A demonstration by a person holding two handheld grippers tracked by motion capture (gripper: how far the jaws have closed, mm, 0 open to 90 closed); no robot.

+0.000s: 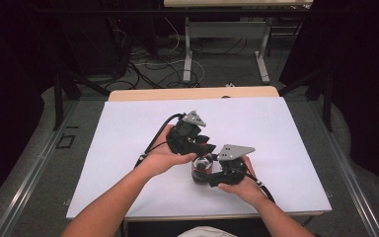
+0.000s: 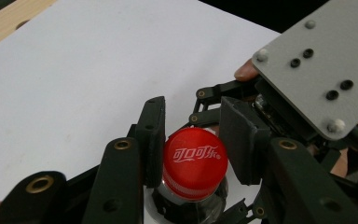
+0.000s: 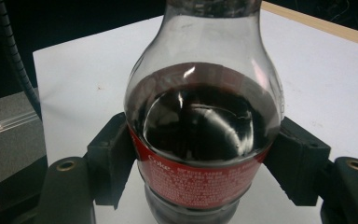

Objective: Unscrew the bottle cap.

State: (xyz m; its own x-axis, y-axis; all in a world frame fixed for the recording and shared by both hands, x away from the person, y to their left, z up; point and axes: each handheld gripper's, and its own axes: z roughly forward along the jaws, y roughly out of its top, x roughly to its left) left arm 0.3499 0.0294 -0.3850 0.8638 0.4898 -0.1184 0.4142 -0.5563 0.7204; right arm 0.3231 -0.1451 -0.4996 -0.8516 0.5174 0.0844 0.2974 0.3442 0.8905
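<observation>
I see a table (image 1: 128,95) whose pale wooden top is almost wholly covered by a white sheet (image 1: 128,148), with a bare wooden strip left along the far edge. Standing upright on that sheet, near its front edge and about midway across, is a cola bottle (image 1: 201,171), part full of dark drink, with a red label and a red cap (image 2: 194,162). From my screen the bottle's base rests directly on the white surface.

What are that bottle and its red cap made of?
The bottle looks like clear, glossy plastic: the dark drink shows through and highlights glint on it. The cap seems matte red plastic with fine ribbing at its rim and printed white lettering.
</observation>
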